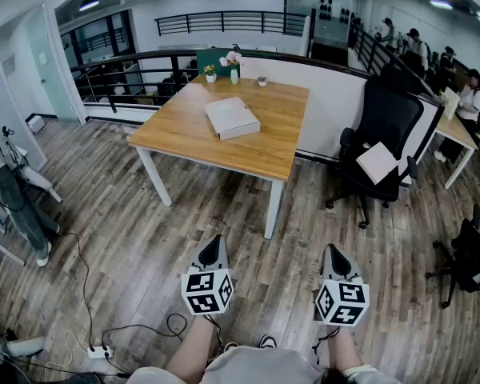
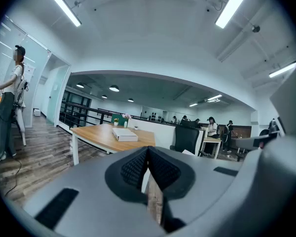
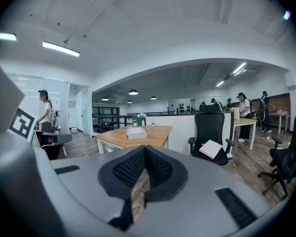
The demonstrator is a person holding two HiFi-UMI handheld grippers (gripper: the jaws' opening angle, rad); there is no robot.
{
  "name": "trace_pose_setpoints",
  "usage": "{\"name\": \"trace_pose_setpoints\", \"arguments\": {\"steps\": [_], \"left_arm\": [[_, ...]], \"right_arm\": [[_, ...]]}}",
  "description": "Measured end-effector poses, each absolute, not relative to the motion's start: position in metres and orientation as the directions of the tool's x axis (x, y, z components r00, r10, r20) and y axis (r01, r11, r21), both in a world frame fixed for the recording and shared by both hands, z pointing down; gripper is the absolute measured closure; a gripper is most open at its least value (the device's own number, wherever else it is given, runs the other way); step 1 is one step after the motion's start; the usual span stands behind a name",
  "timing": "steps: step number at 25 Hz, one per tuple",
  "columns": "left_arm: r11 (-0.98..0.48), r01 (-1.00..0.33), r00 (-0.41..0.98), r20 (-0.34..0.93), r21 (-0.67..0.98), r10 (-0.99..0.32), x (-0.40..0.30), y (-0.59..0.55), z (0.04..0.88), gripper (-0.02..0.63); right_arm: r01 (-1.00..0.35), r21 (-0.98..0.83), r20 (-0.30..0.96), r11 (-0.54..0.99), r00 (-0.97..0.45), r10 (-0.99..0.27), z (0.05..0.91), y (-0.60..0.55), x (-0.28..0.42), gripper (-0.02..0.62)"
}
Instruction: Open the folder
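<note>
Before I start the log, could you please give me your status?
Left claw and right claw shut, empty. Folder closed, flat on table ahead, untouched. Office chair right of table, not blocking.

One table [image 1: 184, 134], one folder [image 1: 232, 118], three small pots [image 1: 210, 76], two black chairs [image 1: 388, 114], two tools — left tool [image 1: 214, 245], right tool [image 1: 334, 254]

The folder [image 1: 232, 118] is a pale, off-white rectangle, thick enough to look like a slim box file rather than a thin sleeve. It is closed, with its cover lying flat and unbroken on top. It rests flat on the wooden counter [image 1: 184, 138], roughly at the counter's middle and a little toward its far edge. It is turned slightly askew, so its sides do not run with the counter's edges. Bare wood shows all round it. In the left gripper view the folder [image 2: 124, 134] appears as a low white slab on the counter's top, and the right gripper view shows the folder [image 3: 136, 133] the same way.
</note>
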State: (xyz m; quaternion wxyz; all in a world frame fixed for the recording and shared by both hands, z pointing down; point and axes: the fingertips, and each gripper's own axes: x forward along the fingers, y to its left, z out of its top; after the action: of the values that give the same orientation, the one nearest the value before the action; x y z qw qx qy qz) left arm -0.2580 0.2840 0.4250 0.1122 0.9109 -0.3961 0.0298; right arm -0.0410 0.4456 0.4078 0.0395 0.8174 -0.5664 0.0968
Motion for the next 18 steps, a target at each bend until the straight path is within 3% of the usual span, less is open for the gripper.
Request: {"name": "trace_pose_setpoints", "arguments": {"steps": [18], "left_arm": [[-0.608, -0.785, 0.62, 0.162, 0.122, -0.768, -0.267, 0.274, 0.422, 0.603]], "right_arm": [[-0.923, -0.101, 0.211, -0.37, 0.344, -0.915, 0.415, 0.446, -0.026, 0.594]]}}
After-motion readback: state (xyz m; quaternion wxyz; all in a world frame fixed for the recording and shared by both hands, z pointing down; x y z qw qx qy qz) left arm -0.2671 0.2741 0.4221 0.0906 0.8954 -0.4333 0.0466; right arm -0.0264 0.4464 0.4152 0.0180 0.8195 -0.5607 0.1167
